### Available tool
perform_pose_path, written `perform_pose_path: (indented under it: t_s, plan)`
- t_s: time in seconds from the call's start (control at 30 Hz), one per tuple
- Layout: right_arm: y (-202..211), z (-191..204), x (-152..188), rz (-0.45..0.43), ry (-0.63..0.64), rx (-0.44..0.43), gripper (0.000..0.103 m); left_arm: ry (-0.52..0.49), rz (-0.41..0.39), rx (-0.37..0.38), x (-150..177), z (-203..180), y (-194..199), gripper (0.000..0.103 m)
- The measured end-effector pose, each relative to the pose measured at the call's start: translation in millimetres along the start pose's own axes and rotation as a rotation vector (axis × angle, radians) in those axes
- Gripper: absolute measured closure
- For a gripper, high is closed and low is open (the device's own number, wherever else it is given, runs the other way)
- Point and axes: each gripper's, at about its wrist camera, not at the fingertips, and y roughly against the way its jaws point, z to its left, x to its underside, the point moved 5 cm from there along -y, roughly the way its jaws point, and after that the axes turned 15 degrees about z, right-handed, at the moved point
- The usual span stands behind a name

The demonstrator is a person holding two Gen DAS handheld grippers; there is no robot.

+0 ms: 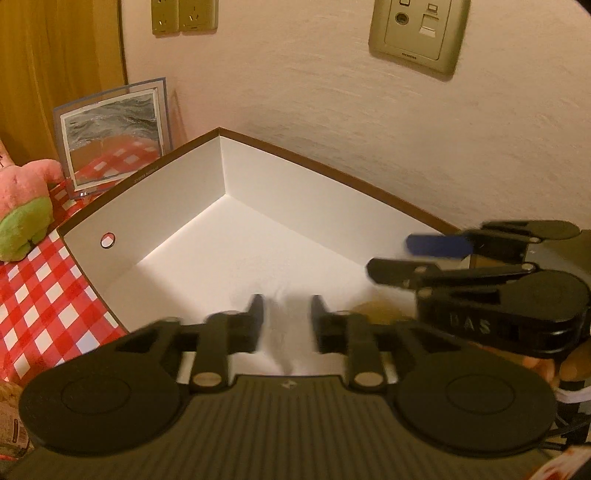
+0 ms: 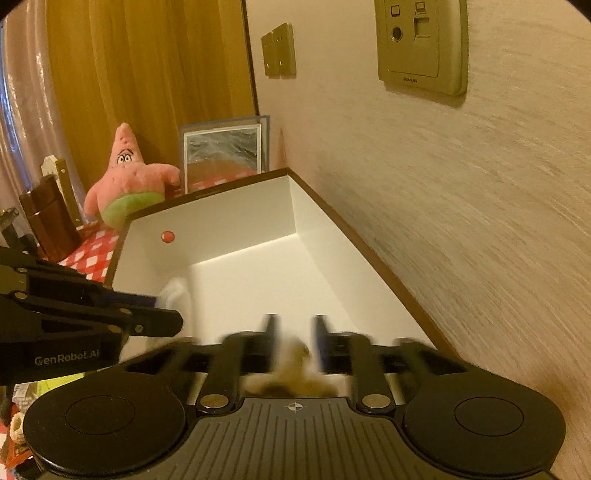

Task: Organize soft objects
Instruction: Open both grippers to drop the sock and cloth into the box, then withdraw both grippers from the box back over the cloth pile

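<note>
A white box with a brown rim (image 1: 288,155) stands against the wall; it also shows in the right wrist view (image 2: 369,251). My left gripper (image 1: 287,319) is over the box, shut on a blurred white soft object (image 1: 284,332); that object also shows in the right wrist view (image 2: 176,291). My right gripper (image 2: 294,334) is over the box, shut on a brown fuzzy soft object (image 2: 295,373). The right gripper also shows at the right of the left wrist view (image 1: 391,258). A pink star plush with green shorts (image 2: 129,181) sits outside the box on the checkered cloth (image 1: 29,295).
A framed picture (image 1: 114,136) leans against the wall behind the box. Wall sockets (image 1: 417,33) are above. A brown container (image 2: 48,218) and a curtain (image 2: 147,74) are at the left. Small items lie at the left edge (image 1: 11,417).
</note>
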Motion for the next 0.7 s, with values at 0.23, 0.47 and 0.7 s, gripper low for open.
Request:
perform_pose_path:
  t_s: [0.23,0.47,0.7]
  plan:
    - [6.6,-0.8,2.4,-0.005,-0.023,0.012,0.045,0.002,0.008,0.002,2.0,4.0,1.9,0.059]
    - [27.1,-2.8,4.3,-0.035,-0.116,-0.002,0.045,0.014,-0.008,0.017,8.1,10.9,15.8,0.058]
    - [55.2,3.7,10.8,-0.076,-0.201,0.001,0.045,0.031,-0.034,0.036,21.6,17.3,40.5,0.056]
